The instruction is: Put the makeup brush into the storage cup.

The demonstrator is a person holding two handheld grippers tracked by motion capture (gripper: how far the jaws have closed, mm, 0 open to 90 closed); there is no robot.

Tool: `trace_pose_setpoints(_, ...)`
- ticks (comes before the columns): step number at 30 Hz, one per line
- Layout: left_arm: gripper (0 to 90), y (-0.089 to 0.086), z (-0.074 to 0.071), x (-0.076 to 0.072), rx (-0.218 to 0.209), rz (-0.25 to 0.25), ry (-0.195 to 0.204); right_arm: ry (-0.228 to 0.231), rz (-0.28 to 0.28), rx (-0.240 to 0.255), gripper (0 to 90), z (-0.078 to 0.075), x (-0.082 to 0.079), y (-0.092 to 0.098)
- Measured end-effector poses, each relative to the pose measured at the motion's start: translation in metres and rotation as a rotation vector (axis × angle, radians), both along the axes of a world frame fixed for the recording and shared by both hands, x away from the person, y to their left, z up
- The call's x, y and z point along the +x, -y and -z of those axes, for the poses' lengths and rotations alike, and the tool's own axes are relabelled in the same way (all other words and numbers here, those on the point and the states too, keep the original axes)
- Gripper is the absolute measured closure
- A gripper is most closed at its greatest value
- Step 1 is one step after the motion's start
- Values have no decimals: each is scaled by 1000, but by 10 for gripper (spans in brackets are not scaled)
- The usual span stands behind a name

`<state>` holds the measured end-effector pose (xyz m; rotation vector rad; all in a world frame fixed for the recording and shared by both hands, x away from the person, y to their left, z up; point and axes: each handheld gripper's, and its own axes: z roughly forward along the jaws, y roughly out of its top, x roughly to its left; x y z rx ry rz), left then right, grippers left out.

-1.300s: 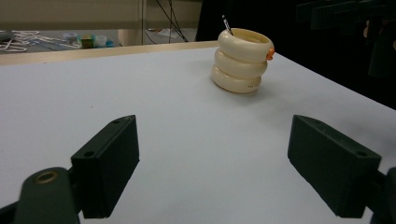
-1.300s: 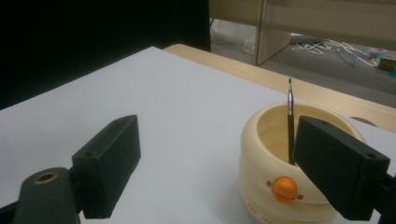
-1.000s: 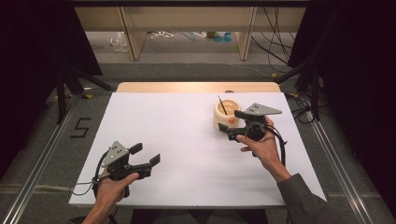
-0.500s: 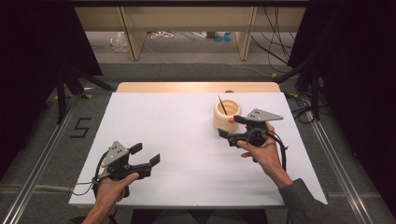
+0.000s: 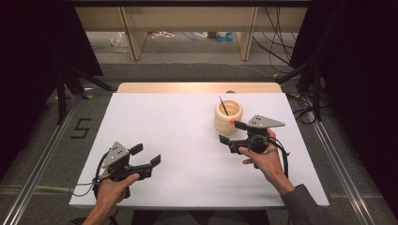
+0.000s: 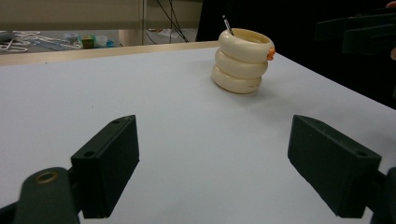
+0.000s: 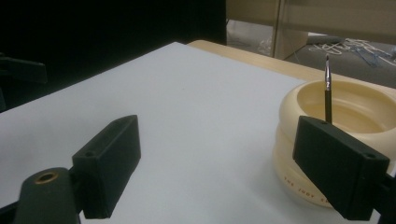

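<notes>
High view: I hold right gripper (image 5: 230, 132) with jaws apart, just beside cream ringed holder (image 5: 228, 116) near worktop's far right corner; thin brush (image 5: 223, 106) stands inside; left gripper (image 5: 145, 155) idles, spread, near front left edge.

Left gripper view: holder (image 6: 242, 60) far off; nothing between jaws.

Right gripper view: holder (image 7: 343, 125) touching or just behind one jaw; brush (image 7: 328, 88) upright, ungrasped; I judge grasp and everything after it still undone.
</notes>
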<state>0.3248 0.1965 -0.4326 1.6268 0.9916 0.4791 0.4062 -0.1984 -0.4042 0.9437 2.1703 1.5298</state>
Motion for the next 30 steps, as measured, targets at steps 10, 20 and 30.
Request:
trace_pose_setpoints(10, 159, 0, 0, 0, 1, -1, 0, -1, -4, -10, 160, 6, -11, 0)
trace_pose_setpoints(20, 159, -1, 0, 0, 2, -3, -1, -2, -4, 6, 161, 10, -23, 7)
trace_pose_setpoints(30, 159, -1, 0, 0, 2, -2, -2, -13, 5, 0, 161, 14, -31, 13)
